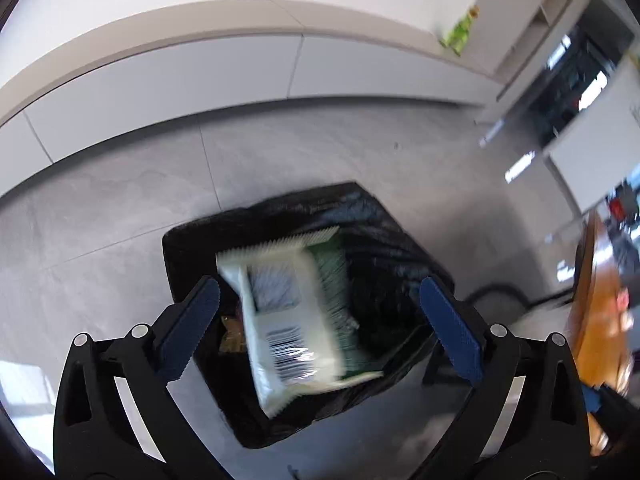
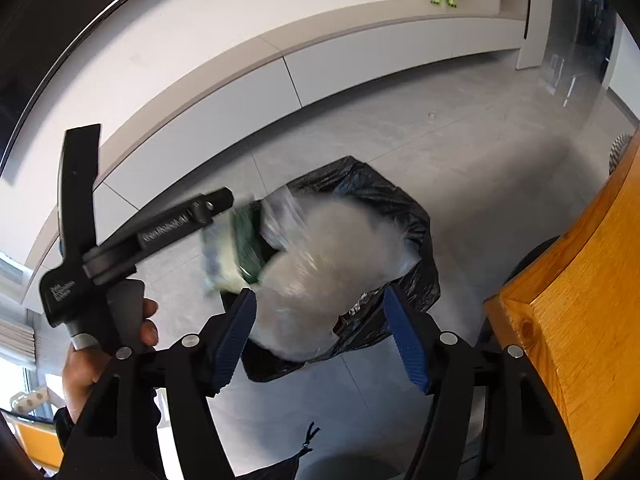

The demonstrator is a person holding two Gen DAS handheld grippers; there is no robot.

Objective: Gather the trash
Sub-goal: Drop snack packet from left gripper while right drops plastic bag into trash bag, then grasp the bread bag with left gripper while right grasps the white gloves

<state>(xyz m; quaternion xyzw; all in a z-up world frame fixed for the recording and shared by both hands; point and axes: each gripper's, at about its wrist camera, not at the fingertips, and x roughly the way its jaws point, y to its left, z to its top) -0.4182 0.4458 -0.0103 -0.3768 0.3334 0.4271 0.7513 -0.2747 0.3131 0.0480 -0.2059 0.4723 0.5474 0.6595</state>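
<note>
- Left wrist view: left gripper (image 1: 320, 320) fingers spread wide, grasping nothing; white packet (image 1: 288, 320) loose between them, right above the bin bag (image 1: 400, 280) mouth, long axis pointing into it.
- Right wrist view: right gripper (image 2: 320, 336) fingers released; clear plastic wad (image 2: 320, 264) over the bin bag (image 2: 416, 240) opening.

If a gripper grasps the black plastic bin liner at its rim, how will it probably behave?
The black plastic bin liner looks thin and crinkled, so it would probably fold and stretch rather than hold shape. Its glossy surface may slip between pads. It would likely lift off the bin, not raise it.
</note>
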